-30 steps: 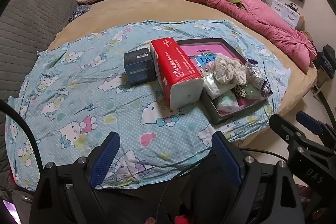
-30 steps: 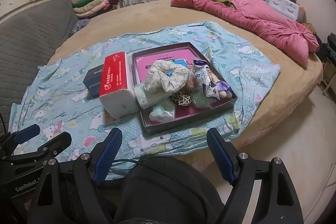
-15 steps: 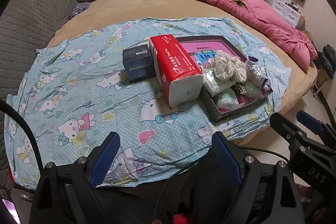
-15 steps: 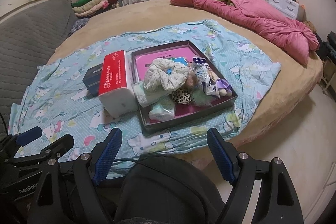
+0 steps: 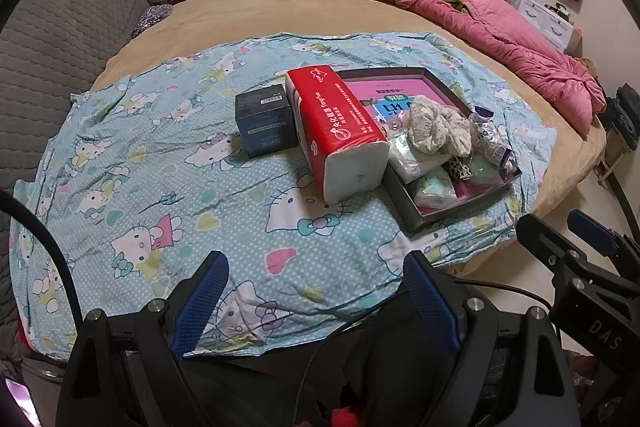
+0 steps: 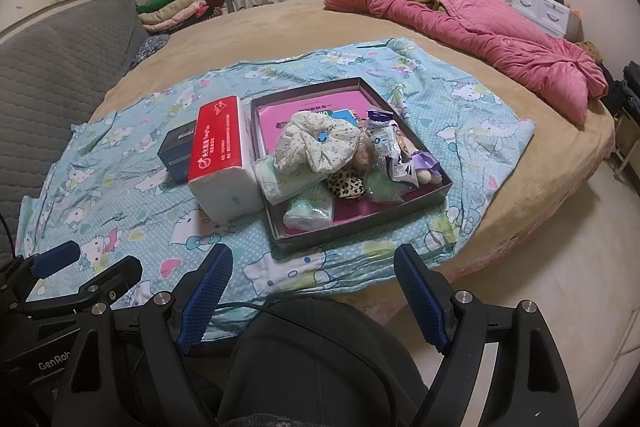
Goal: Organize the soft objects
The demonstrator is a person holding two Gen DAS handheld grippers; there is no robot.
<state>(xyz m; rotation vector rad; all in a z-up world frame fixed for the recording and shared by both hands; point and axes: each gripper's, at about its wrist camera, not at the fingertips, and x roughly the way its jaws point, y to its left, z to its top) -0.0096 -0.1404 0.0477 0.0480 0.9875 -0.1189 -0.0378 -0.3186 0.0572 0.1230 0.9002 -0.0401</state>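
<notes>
A dark shallow cardboard tray holds a crumpled floral cloth, tissue packs, wrapped bits — a red tissue brick touches its left wall. Left gripper and right gripper gape, holding nothing.

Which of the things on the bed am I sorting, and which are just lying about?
For the job:
floral scrunchie
leopard scrunchie
tissue packs
red tissue pack
tray

Lying about:
dark box
pink quilt
folded clothes
</notes>
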